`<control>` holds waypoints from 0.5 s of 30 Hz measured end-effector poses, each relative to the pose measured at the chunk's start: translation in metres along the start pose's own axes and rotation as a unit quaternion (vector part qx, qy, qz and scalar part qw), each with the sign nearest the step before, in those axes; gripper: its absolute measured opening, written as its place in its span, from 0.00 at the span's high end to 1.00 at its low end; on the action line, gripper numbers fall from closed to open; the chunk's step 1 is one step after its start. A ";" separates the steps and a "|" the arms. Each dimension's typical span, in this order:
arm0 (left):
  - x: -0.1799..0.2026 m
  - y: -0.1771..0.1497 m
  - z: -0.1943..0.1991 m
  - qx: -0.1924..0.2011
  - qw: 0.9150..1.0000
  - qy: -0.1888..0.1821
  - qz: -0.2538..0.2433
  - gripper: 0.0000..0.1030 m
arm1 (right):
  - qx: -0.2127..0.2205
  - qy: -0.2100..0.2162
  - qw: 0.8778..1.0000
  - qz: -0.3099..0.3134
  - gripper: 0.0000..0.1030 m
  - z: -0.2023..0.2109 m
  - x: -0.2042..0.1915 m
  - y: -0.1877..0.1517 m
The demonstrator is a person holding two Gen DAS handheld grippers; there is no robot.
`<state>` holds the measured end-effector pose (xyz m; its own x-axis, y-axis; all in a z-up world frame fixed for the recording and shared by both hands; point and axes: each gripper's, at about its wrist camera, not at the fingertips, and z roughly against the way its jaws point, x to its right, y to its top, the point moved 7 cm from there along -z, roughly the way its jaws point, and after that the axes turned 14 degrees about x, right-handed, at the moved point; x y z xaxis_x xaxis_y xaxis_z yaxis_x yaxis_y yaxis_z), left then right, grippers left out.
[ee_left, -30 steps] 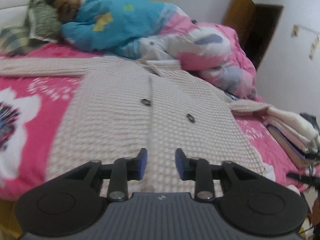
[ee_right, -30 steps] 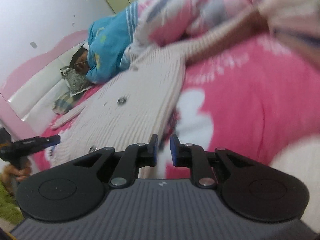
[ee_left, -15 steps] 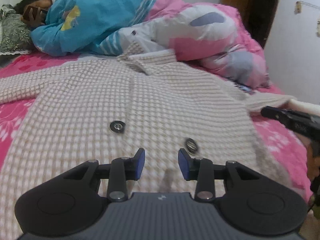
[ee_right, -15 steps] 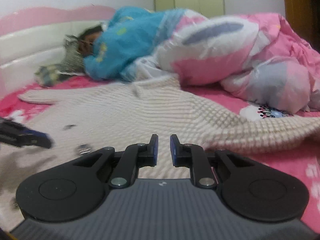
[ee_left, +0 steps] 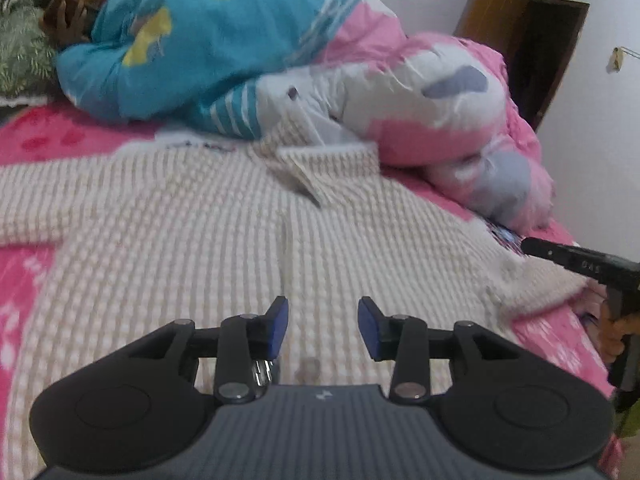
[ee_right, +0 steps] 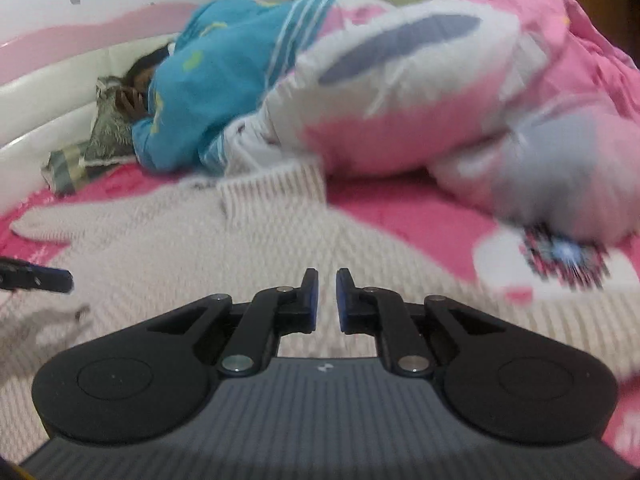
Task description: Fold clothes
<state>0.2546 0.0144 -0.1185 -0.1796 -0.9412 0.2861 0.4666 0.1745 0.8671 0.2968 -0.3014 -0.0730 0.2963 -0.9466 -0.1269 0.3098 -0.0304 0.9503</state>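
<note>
**On the pink bed: both grippers over a flat cardigan, first fold not yet begun**

On the pink bedsheet [ee_left: 24,280] the cream waffle-knit cardigan [ee_left: 180,232] lies spread front-up, collar [ee_left: 320,168] at twelve o'clock, one sleeve [ee_left: 48,200] running out to nine o'clock. Over its lower middle hangs the left gripper [ee_left: 322,322], jaws partly apart with nothing between them, only knit showing below the gap. Out at three o'clock in that view, the right gripper's finger reaches in over the other sleeve [ee_left: 536,284] near the bed edge.

From the right wrist, the right gripper [ee_right: 327,296] hangs low over the right side of the cardigan body; its jaws are closing, a thin slit left between the blue pads [ee_right: 311,292], and no cloth is caught in it. The left tool's tip [ee_right: 36,278] pokes in at nine o'clock. Behind the collar, at twelve, a person lies under a pink and white quilt [ee_left: 440,100].

My read: this is the set-up for the first fold, nothing folded so far. Next, each gripper needs to open, drop to a sleeve or side edge, pinch one layer of the thick knit cleanly, and carry it across the body toward the button line. The quilt crowds the collar, so lifting high there risks snagging.
</note>
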 end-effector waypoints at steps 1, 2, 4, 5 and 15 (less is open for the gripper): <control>-0.001 -0.001 -0.007 0.005 1.000 0.001 0.001 0.61 | -0.010 -0.009 1.000 0.004 0.92 -0.014 0.004 -0.004; -0.005 -0.008 -0.015 0.005 1.000 0.002 0.004 0.61 | -0.021 -0.017 1.000 0.008 0.92 -0.028 0.008 -0.008; -0.014 -0.025 -0.028 -0.003 1.000 0.012 0.009 0.61 | -0.078 -0.071 0.994 0.036 0.91 -0.055 0.025 -0.042; -0.020 -0.034 -0.032 -0.008 1.000 0.016 0.017 0.62 | -0.128 -0.097 0.986 0.040 0.91 -0.070 0.040 -0.071; -0.045 -0.044 -0.026 0.033 0.992 -0.057 0.103 0.54 | -0.060 -0.020 0.997 0.038 0.89 -0.097 -0.013 0.015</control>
<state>0.2649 0.0413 -0.1800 -0.1845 -0.8454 0.5013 0.4470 0.3821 0.8089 0.3850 -0.2585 -0.0847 0.2876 -0.9569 -0.0417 0.3936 0.0784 0.9159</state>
